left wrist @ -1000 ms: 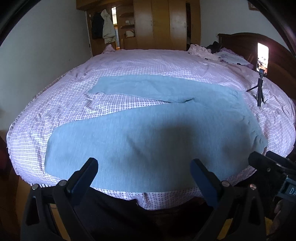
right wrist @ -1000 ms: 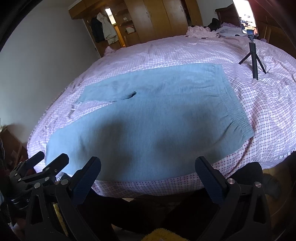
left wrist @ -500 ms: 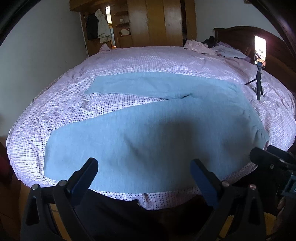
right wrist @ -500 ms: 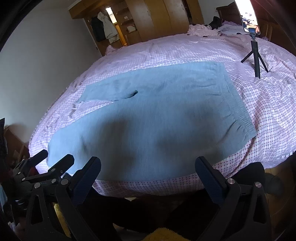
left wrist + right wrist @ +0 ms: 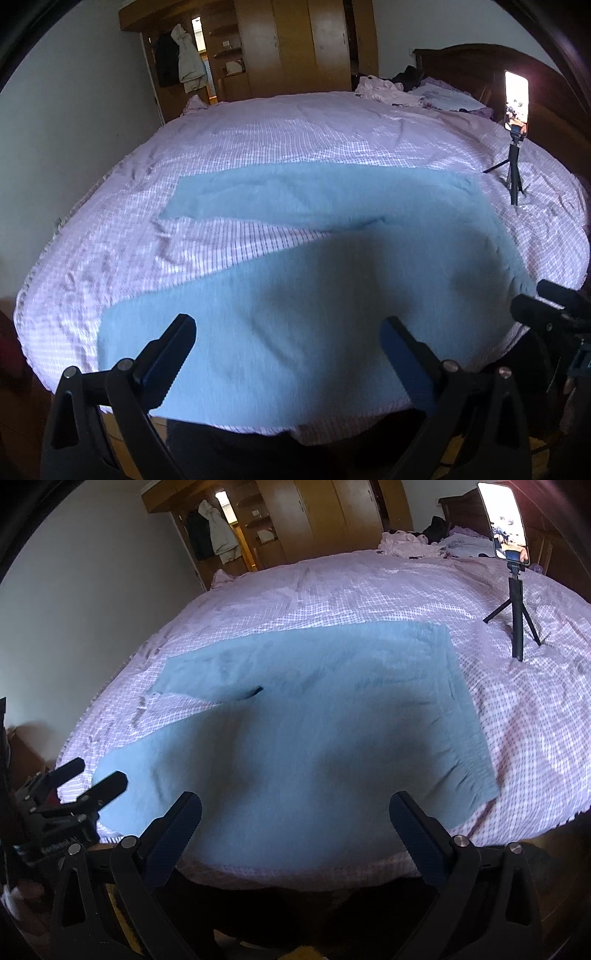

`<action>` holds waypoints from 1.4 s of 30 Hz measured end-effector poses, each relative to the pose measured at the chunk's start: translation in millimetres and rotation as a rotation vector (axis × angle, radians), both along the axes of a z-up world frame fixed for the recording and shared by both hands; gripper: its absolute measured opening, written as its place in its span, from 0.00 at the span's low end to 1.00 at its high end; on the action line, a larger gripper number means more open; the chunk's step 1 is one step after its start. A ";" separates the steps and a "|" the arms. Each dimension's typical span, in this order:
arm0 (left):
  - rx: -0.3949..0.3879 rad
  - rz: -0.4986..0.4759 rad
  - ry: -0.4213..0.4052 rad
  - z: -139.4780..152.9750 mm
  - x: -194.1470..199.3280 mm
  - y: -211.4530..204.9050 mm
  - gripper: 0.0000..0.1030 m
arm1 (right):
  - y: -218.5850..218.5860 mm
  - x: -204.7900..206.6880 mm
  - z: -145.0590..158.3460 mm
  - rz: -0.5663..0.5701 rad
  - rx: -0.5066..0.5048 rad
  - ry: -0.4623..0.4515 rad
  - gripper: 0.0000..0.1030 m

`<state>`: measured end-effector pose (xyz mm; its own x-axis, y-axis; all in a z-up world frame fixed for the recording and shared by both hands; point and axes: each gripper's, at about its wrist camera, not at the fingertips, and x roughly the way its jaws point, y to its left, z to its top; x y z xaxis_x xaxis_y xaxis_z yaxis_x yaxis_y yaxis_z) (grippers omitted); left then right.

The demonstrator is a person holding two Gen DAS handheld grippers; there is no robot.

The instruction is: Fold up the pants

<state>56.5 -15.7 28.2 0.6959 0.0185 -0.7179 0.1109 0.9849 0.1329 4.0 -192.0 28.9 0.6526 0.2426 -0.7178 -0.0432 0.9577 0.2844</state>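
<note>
Light blue pants [image 5: 295, 295] lie spread flat on a bed with a pink checked cover [image 5: 295, 133], legs pointing left and the waistband [image 5: 465, 716] at the right. The two legs fan apart, with the near leg along the bed's front edge. My left gripper [image 5: 288, 354] hovers open over the near leg, nothing between its fingers. Over the near part of the pants [image 5: 314, 738], toward the waist, my right gripper [image 5: 295, 827] is open too and holds nothing. Each gripper shows at the edge of the other's view.
A phone on a small black tripod [image 5: 517, 602] stands on the bed right of the waistband. Crumpled clothes [image 5: 406, 92] lie by the dark headboard. A wooden wardrobe [image 5: 288, 48] with hanging jackets stands behind the bed. The floor drops off below the near edge.
Both grippers have moved forward and closer over the pants, which now fill more of each view. The pants have not moved and both grippers stay open.
</note>
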 end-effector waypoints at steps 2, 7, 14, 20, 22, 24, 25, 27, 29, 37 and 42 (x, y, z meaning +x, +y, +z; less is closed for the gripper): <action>0.025 -0.010 -0.012 7.6 7.1 -2.0 0.99 | -5.7 5.6 5.7 0.001 -0.004 -0.005 0.95; 0.044 -0.037 -0.017 25.9 25.7 -5.8 0.99 | -18.5 22.3 23.1 0.010 -0.010 -0.020 0.95; 0.066 -0.087 -0.027 52.1 57.6 -13.2 0.99 | -39.4 63.1 50.3 -0.002 -0.042 -0.014 0.95; 0.123 -0.113 -0.065 71.9 99.6 -24.0 0.99 | -52.2 104.9 64.5 0.003 -0.083 -0.003 0.95; 0.134 -0.105 -0.067 73.9 117.5 -27.2 0.99 | -56.4 121.3 65.3 0.005 -0.093 0.007 0.95; 0.135 -0.098 -0.066 72.5 135.6 -27.7 0.99 | -60.9 135.1 63.0 0.015 -0.094 0.019 0.95; 0.140 -0.085 -0.062 69.6 147.6 -28.1 0.99 | -62.5 142.7 60.5 0.020 -0.093 0.030 0.95; 0.139 -0.074 -0.046 64.4 166.5 -28.6 0.99 | -65.6 154.6 54.2 0.034 -0.088 0.052 0.95; 0.128 -0.073 -0.026 58.6 183.2 -29.4 0.99 | -67.2 166.8 47.0 0.053 -0.083 0.073 0.95; 0.155 -0.166 0.021 27.7 250.3 -43.6 0.98 | -76.4 219.6 20.9 0.055 -0.091 0.122 0.95; 0.184 -0.211 0.040 0.4 287.7 -60.8 0.98 | -82.9 259.4 -7.0 0.057 -0.107 0.165 0.95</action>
